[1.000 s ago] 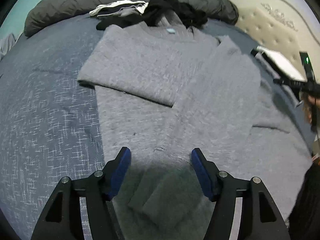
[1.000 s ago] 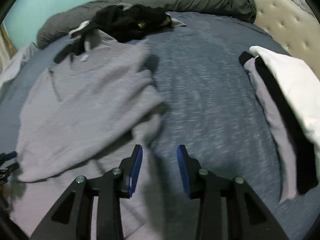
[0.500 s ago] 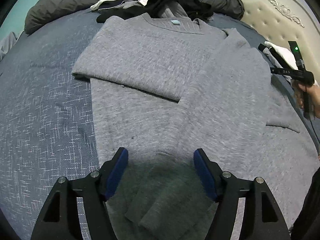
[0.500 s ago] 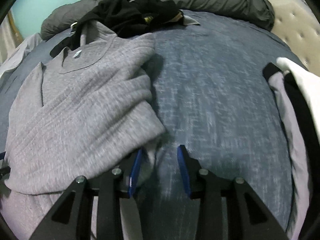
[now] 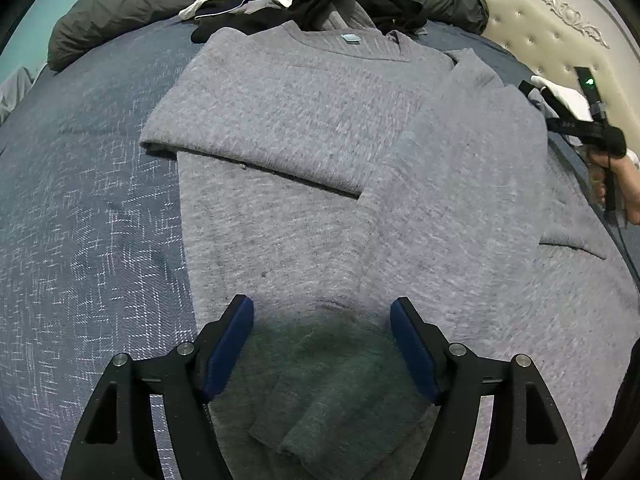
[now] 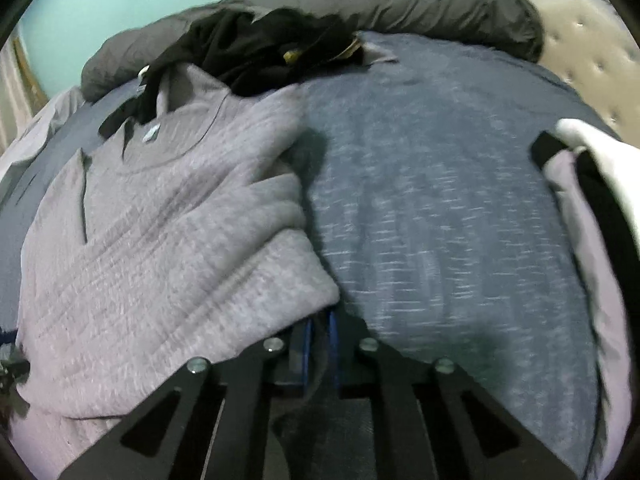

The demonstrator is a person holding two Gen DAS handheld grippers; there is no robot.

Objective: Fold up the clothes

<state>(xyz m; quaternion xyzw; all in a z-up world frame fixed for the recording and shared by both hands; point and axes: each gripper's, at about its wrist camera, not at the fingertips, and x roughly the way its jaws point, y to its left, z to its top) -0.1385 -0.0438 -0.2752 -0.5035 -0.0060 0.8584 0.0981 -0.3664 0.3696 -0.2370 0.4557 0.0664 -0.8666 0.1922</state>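
The grey ribbed knit sweater (image 5: 304,128) lies flat on the blue-flecked woven bedspread (image 5: 88,216), collar toward the rolled dark grey duvet (image 5: 120,12). One sleeve is already folded across the chest and the other lies down the body, so the fold looks roughly half done; the side panels and the bottom-to-collar fold appear to be left. The left claw (image 5: 322,344) hangs spread wide over the hem, gripping nothing. The right claw (image 6: 318,344) is pinched nearly closed on the sweater's right edge (the fabric bunches over it). A stack of folded white, black and grey garments (image 6: 592,200) sits well apart, and a black clothing heap (image 6: 256,52) waits beyond the collar.
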